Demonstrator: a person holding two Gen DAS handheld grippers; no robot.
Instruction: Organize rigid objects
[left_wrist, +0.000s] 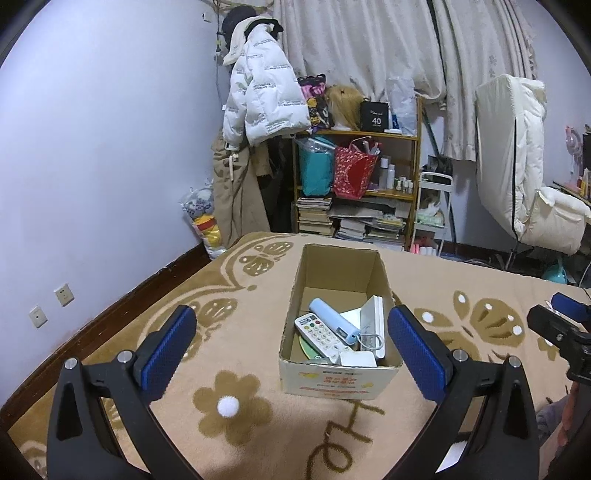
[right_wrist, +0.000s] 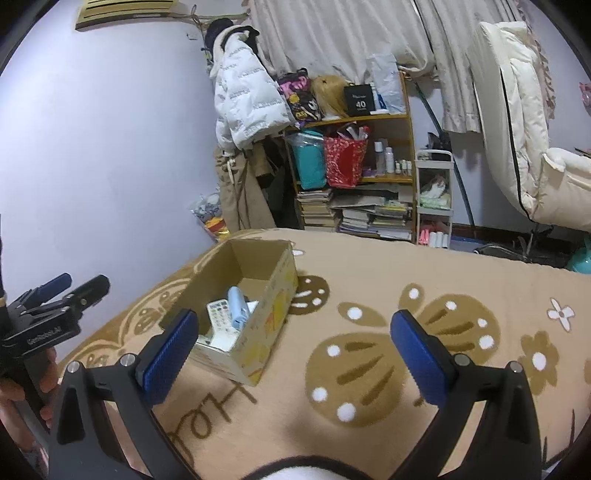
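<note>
Home bedroom, blanketed bed (left_wrist: 147, 332), hung coats (left_wrist: 262, 99), cluttered bookshelf (left_wrist: 369, 177)

Bed (left_wrist: 461, 280) spread with a tan blanket (left_wrist: 258, 435) patterned in brown flowers, butterflies and white dots; open cardboard box (left_wrist: 336, 380) standing upright directly on the blanket, near the middle; filling most of the lower half of both wrist views.

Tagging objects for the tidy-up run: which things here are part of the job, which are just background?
Job:
cardboard box
remote control
light blue cylinder
white flat items
left gripper, right gripper, both open, empty

Background:
blanket
shelf
white jacket
curtains
</note>
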